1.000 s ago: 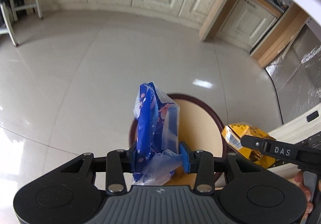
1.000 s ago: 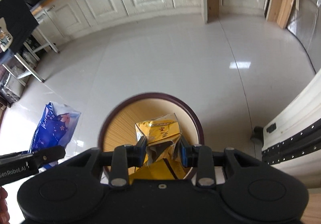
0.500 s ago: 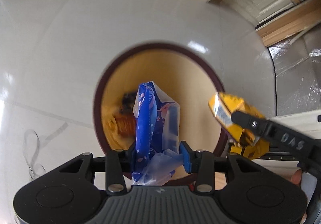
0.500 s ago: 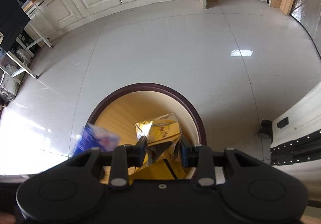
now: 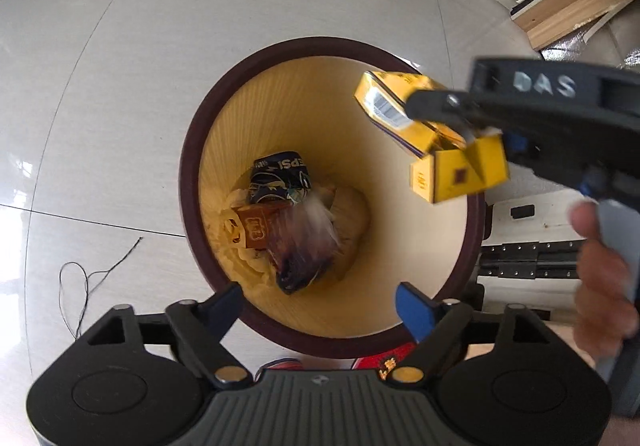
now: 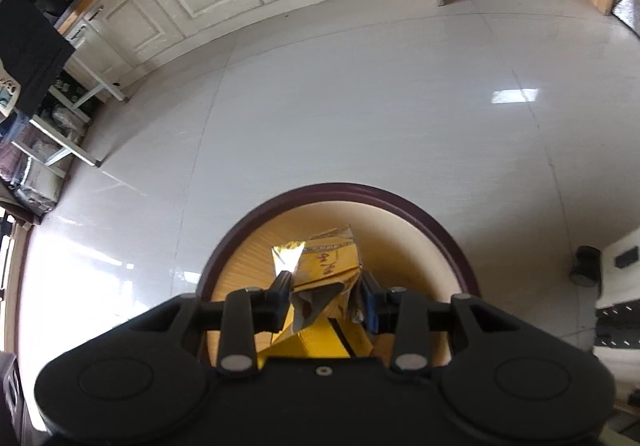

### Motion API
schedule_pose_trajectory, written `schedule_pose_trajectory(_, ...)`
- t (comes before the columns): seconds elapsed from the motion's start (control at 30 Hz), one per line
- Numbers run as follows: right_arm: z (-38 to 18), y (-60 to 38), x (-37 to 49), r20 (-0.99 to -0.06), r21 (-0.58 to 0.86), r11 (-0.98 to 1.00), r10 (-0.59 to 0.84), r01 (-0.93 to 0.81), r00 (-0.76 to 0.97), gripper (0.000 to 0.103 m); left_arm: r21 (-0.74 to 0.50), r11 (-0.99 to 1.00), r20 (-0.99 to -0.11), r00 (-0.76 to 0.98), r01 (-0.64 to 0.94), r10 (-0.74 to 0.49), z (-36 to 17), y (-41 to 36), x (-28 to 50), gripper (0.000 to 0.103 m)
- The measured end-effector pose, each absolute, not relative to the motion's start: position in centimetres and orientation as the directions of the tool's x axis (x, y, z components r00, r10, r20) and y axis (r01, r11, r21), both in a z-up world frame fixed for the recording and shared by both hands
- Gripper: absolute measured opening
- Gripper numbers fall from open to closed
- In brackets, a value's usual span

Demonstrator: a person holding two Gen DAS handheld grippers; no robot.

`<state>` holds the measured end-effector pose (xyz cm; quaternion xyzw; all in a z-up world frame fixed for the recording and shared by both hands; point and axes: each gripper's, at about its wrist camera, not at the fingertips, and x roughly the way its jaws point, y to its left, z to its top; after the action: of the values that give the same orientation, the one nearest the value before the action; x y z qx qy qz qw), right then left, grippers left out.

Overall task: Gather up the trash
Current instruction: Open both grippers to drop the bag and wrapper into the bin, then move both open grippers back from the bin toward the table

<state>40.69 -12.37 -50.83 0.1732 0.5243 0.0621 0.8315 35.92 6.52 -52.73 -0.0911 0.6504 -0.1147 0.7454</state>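
Round bin (image 5: 192, 150) on tiled floor (image 5: 120, 66) holds Pepsi wrapper (image 5: 280, 176), brown packet (image 5: 256, 230), blurred blue bag (image 5: 300, 250). Left gripper (image 5: 320, 306) jaws just opened, released, nothing between. Right gripper (image 6: 326, 300) jaws easing apart, yellow carton (image 6: 328, 258) between them over the bin mouth.

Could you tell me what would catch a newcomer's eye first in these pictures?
Probably the crumpled yellow carton, pinched in the right gripper over the round wooden bin with a dark rim. Below it the left gripper stands open and empty above the trash on the bin's floor, where a blurred blue plastic bag lies.
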Motion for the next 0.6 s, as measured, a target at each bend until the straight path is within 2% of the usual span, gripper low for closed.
schedule_pose_trajectory(0.03, -51.1, -12.3, 40.9, -0.847, 0.358, 0.931, 0.291, 0.071, 0.446, 0.043, -0.281, 0.958, -0.95, 0.129, 0.057, -0.286, -52.7, 6.3, 36.0, 0.086)
schedule_pose_trajectory(0.07, -51.3, -12.3, 41.0, -0.844, 0.359, 0.931, 0.294, 0.065, 0.449, 0.053, -0.275, 0.96, -0.951, 0.129, 0.058, -0.281, -52.7, 6.3, 36.0, 0.087)
schedule_pose_trajectory(0.13, -51.7, -12.5, 41.0, -0.85, 0.342, 0.938, 0.279, 0.064, 0.447, 0.066, -0.266, 0.962, -0.954, 0.128, 0.054, -0.271, -52.8, 6.4, 36.0, 0.089)
schedule_pose_trajectory(0.4, -52.5, -14.3, 39.6, -0.899, 0.281, 0.952, 0.217, 0.119, 0.38, 0.074, -0.236, 0.971, -0.961, 0.138, 0.042, -0.239, -52.2, 6.7, 36.4, 0.1)
schedule_pose_trajectory(0.6, -51.6, -15.0, 38.0, -0.912, 0.234, 0.968, 0.187, 0.09, 0.364, 0.087, -0.214, 0.976, -0.963, 0.16, 0.048, -0.219, -51.4, 6.5, 36.1, 0.103)
